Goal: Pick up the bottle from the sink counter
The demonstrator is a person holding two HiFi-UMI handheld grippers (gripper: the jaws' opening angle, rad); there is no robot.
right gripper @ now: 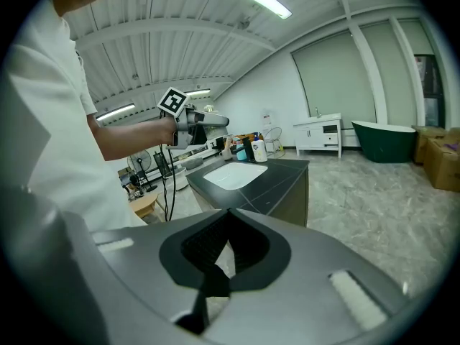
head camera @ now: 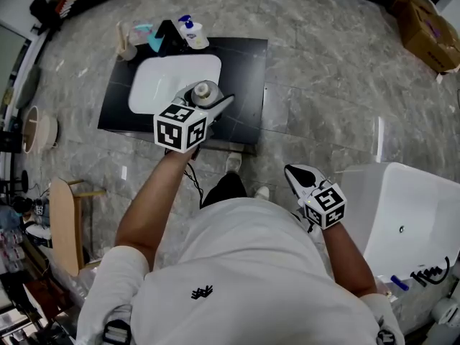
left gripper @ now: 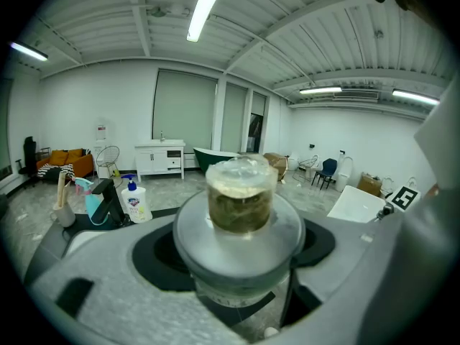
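Observation:
A clear bottle (head camera: 204,91) with a wide grey shoulder and a see-through cap stands between the jaws of my left gripper (head camera: 206,100), which is shut on it. It hangs over the front right part of the black sink counter (head camera: 244,70), beside the white basin (head camera: 162,77). In the left gripper view the bottle (left gripper: 241,200) fills the middle, and the grey jaws press on it from both sides. My right gripper (head camera: 299,175) hangs low on the right, away from the counter, over the floor. Its black pads (right gripper: 215,282) meet with nothing between them.
A white pump soap bottle (head camera: 192,33), a black faucet (head camera: 169,38) and small toiletries stand at the counter's back edge. A white bathtub (head camera: 410,214) is at the right, a cardboard box (head camera: 428,24) is at the far right, and a wooden stool (head camera: 61,221) is at the left.

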